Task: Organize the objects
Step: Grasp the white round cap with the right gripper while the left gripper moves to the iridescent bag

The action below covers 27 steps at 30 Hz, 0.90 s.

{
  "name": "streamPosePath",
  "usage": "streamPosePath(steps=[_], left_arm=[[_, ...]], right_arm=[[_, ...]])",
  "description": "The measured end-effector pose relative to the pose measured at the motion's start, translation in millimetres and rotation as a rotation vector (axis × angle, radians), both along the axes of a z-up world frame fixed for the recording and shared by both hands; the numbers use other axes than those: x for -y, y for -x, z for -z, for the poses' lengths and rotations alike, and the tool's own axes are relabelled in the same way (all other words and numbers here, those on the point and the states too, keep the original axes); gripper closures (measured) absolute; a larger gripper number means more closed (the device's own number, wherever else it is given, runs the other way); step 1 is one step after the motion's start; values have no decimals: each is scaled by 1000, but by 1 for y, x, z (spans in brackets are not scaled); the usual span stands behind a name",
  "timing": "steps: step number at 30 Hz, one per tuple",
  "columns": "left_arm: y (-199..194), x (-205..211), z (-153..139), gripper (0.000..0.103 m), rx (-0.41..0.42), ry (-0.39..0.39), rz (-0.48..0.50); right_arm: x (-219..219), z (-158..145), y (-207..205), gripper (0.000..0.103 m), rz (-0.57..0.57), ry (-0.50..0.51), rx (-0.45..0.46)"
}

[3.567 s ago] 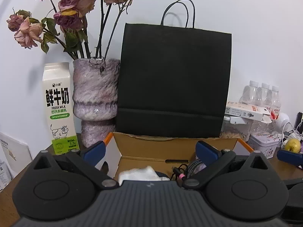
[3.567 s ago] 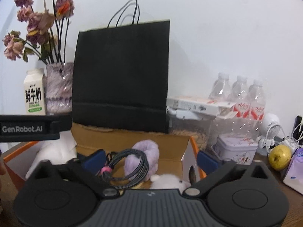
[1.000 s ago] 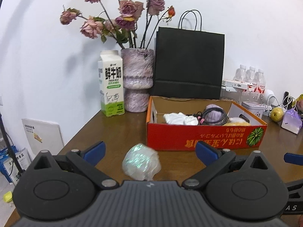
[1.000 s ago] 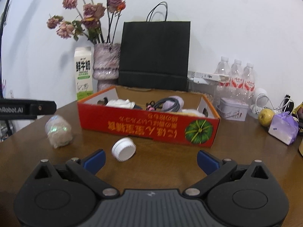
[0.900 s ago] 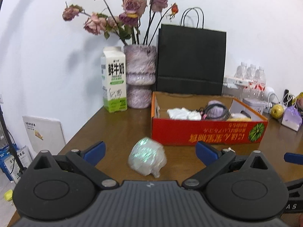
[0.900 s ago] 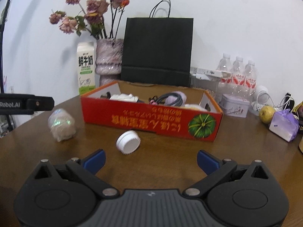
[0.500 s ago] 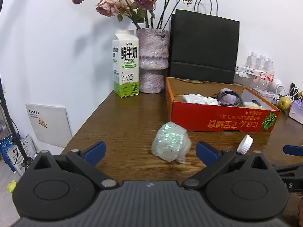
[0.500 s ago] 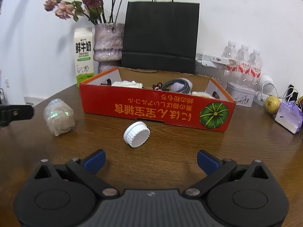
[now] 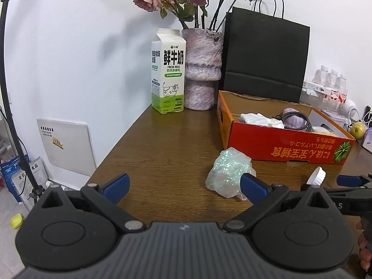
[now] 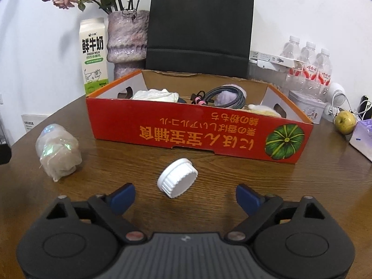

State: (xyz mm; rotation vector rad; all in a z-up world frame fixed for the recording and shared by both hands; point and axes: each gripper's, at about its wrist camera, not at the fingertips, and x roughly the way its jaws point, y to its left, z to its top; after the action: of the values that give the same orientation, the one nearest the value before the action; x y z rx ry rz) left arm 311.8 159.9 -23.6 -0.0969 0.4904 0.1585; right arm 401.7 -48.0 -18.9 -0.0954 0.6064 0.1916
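Lying tilted on the wooden table (image 10: 232, 176), a white ribbed cap (image 10: 177, 177) sits at twelve o'clock from the right gripper (image 10: 184, 197), whose jaws are closing with the cap just ahead of them, untouched. At ten o'clock lies a crinkled iridescent bundle (image 10: 58, 148). Beyond the cap stands the red cardboard box (image 10: 200, 131), holding a coiled cable (image 10: 224, 96). The left gripper (image 9: 183, 184) has its fingers spread apart, gripping nothing, the bundle (image 9: 230, 174) at its one o'clock.
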Motion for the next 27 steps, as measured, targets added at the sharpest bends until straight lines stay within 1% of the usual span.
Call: streamPosePath(steps=[2,4,5,6,7,8,9,10,11,12,15,20,27], left_arm=[[-1,-1,1,0,-2,3,-4],[-2,-2,2,0,-5,8,-7],[-2,-2,2,0,-6,10,-8],[-3,-1,3,0,-8,10,-8],[-3,-1,3,0,-9,10,-7],[-4,-1,4,0,-10,11,-4],[-4,-1,5,0,-11,12,-1],[-5,-1,6,0,-14,13,0],[-5,-1,7,0,-16,14,-1],[-5,-1,8,0,-18,16,-1],[-7,-4,10,0,-23,28,-4],[-10,-9,14,0,-30,47,-18],[-10,-8,15,0,-20,48,-7]], right_arm=[[-2,0,-4,18,3,-5,-3],[-3,1,-9,26,7,-12,-8],[-3,1,-11,28,5,-20,-12],[-4,2,-13,33,4,-26,-17],[-5,2,-14,42,-1,-32,-24],[-5,3,-16,47,-7,-34,-30],[-6,3,-16,61,-16,-38,-36],[-5,3,-16,77,-21,-46,-37],[-3,3,-15,85,-24,-59,-35],[-1,2,-14,89,-24,-70,-31],[2,1,-9,89,-29,-80,-7],[8,-4,3,89,-35,-63,54],[35,-8,19,89,-17,-48,94]])
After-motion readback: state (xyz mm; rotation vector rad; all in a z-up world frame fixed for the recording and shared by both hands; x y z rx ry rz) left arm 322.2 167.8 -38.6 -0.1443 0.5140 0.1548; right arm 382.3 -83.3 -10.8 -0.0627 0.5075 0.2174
